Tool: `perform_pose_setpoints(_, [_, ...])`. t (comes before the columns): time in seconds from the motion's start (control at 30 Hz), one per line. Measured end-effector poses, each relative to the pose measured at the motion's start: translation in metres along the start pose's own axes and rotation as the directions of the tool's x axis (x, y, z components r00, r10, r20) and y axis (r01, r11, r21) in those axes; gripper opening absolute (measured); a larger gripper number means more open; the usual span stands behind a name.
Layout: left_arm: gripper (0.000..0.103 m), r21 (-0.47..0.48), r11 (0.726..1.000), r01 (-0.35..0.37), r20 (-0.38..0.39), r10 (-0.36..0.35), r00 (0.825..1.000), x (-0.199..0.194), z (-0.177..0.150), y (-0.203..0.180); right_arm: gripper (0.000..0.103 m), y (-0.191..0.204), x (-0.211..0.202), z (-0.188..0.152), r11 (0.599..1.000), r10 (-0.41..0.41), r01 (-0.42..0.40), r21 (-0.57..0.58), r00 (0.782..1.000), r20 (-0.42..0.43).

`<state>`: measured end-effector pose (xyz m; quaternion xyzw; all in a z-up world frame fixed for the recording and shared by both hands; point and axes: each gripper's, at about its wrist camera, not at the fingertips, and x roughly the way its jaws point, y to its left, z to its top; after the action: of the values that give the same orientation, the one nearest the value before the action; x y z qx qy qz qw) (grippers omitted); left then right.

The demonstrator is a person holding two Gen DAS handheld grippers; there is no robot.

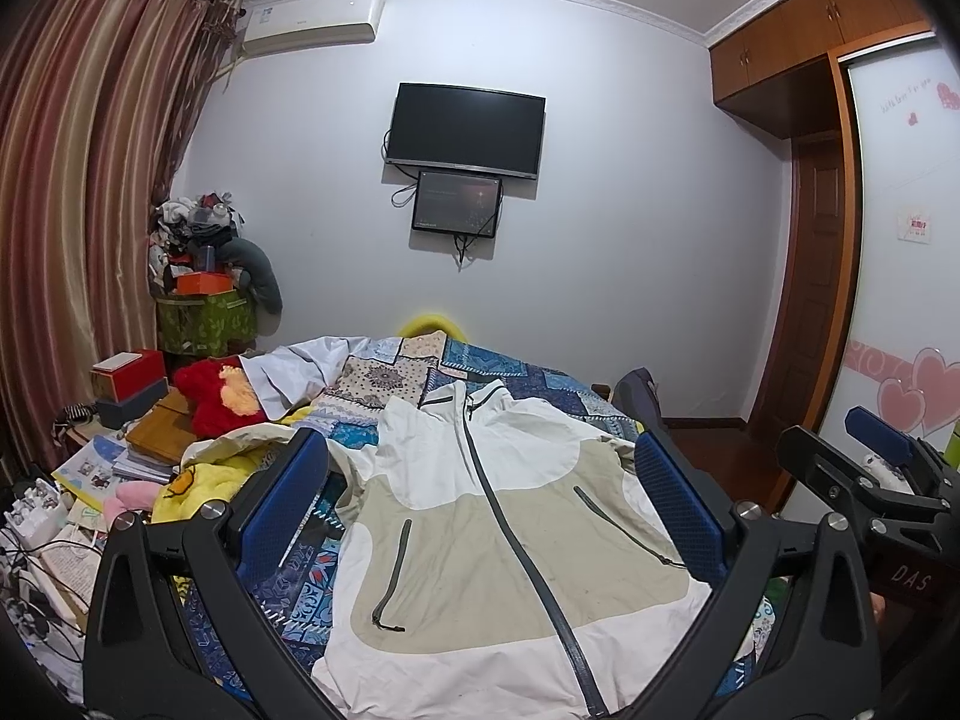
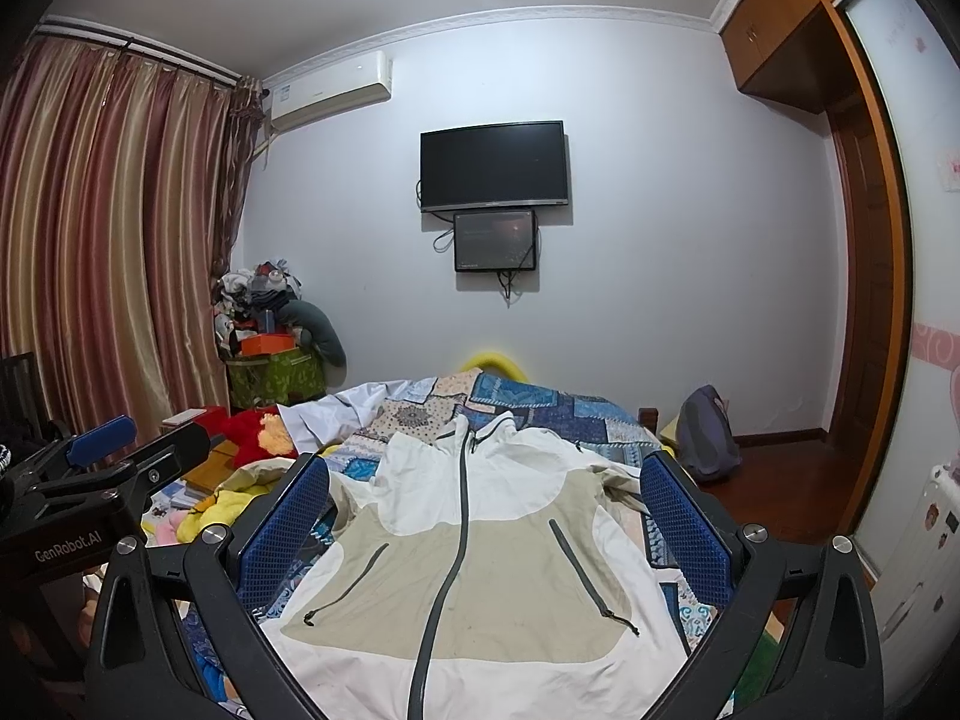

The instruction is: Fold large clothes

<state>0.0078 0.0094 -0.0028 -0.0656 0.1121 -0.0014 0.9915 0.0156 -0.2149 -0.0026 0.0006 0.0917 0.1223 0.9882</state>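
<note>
Both tools were held above the near end of the bed, nothing gripped. Left tool: blue-padded fingers spread wide, framing the jacket from above, no contact visible. Right tool: same posture, fingers wide apart and empty; it also showed at the right edge of the left wrist view, and the left tool showed at the left edge of the right wrist view, so the two sat side by side. Jacket lay front up and unfolded on the bed, hem nearest, collar at the far end; white body with a beige panel across the middle, grey centre zip closed, two slanted grey pocket zips. Left sleeve area was bunched near the left finger; right sleeve ran off toward the right edge of the bed. Under it was a blue patchwork bedspread. Left of the bed: yellow plush items, a red plush toy, stacked boxes and books, cables nearest. A grey backpack stood on the wood floor right of the bed. Far left corner held a green bin piled with clothes, beside striped curtains. Far wall carried a TV, a smaller screen below it, and an air conditioner up left. Wooden wardrobe stood on the right.
</note>
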Motion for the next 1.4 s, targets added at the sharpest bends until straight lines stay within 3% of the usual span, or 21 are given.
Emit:
perform_pose_setpoints(0.53, [0.103,0.004,1.000,0.003,-0.015,-0.003,1.000,0.009,0.004,0.005,0.103,0.003,0.006,0.002,1.000,0.006,-0.006,-0.007,1.000,-0.008])
perform_pose_setpoints(0.67, [0.103,0.002,1.000,-0.009,-0.039,0.009,0.999,0.031,0.010,0.018,0.103,0.008,0.023,0.009,0.999,0.015,-0.015,-0.030,1.000,-0.003])
perform_pose_setpoints(0.9, [0.103,-0.034,0.995,-0.098,-0.115,0.094,0.989,0.099,0.031,0.067,0.103,0.014,0.090,0.015,0.997,0.028,-0.032,-0.068,0.998,-0.052])
perform_pose_setpoints(1.03, [0.103,0.021,0.980,-0.195,-0.181,0.196,0.964,0.149,0.034,0.095,0.103,0.019,0.146,0.018,0.995,0.025,-0.034,-0.099,0.996,-0.083])
perform_pose_setpoints(1.13, [0.103,0.070,0.967,-0.243,-0.256,0.253,0.933,0.196,0.028,0.117,0.103,0.023,0.192,0.018,0.991,0.015,-0.031,-0.128,0.993,-0.120])
perform_pose_setpoints(1.3, [0.103,0.072,0.961,-0.269,-0.365,0.276,0.889,0.258,0.005,0.152,0.103,0.022,0.287,0.005,0.988,0.023,-0.058,-0.145,0.971,-0.238])
perform_pose_setpoints(1.4, [0.103,0.027,0.967,-0.255,-0.447,0.239,0.862,0.295,-0.011,0.174,0.103,0.020,0.341,-0.014,0.986,0.035,-0.084,-0.143,0.948,-0.316])
